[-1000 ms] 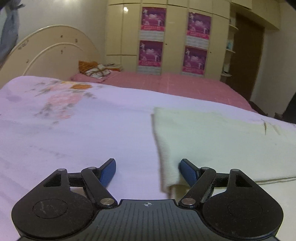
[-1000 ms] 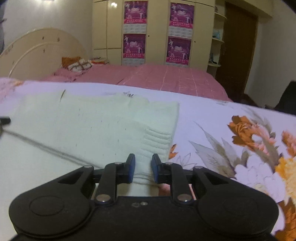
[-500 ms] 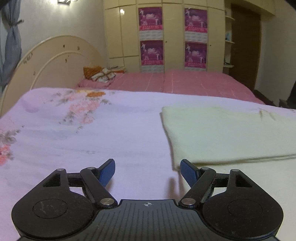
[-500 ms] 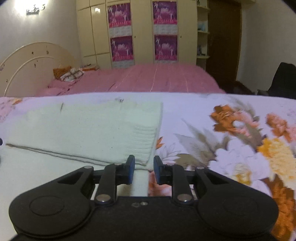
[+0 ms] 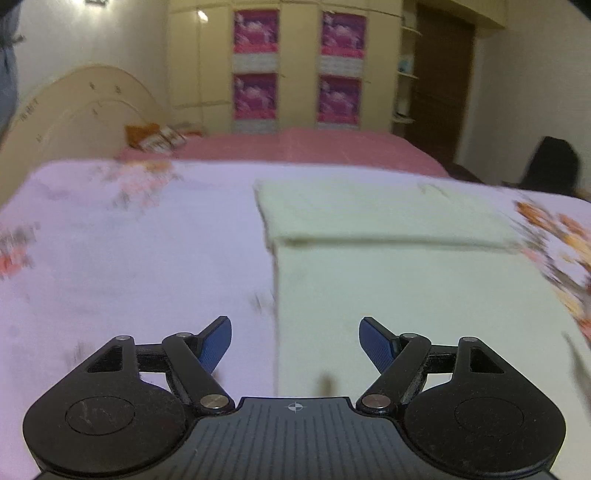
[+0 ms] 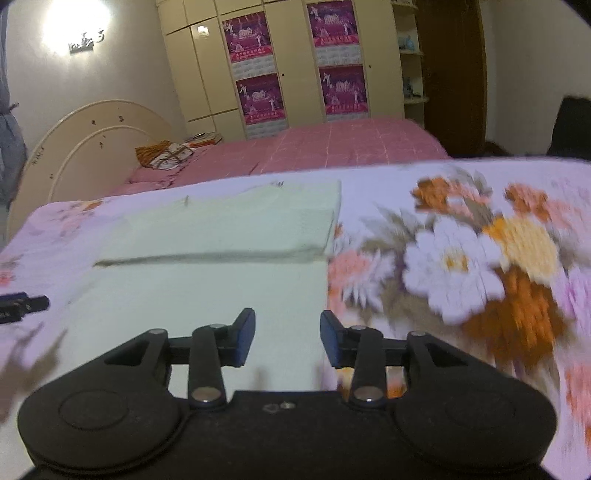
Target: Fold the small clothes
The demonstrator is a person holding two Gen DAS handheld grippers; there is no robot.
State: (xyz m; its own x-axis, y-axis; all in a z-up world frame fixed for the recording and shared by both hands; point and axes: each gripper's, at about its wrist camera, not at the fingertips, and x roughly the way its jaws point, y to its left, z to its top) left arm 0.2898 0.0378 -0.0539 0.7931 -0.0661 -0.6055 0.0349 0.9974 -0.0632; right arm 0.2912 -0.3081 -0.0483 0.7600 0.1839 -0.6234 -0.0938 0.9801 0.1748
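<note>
Both my grippers, left [image 5: 294, 341] wide and right [image 6: 287, 338] opening, hold nothing above the cloth [image 6: 207, 291]; a careless regrasp could undo its fold.

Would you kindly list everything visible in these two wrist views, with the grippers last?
Folded garment: one, pale cream, lying on the floral sheet, far part doubled over the near part.
Floral sheet: one, lilac with orange and white flowers, spread under the garment.
Pink bedspread: one, on the bed behind.
Headboard: one, cream, curved, at left.
Pillows: orange and patterned, by the headboard; count unclear.
Wardrobe: one, cream, back wall.
Posters: four, magenta, on the wardrobe doors.
Door: one, dark brown, at right.
Wall light: one, lit.
Left gripper: open, empty.
Right gripper: fingers opening, nothing between them.
</note>
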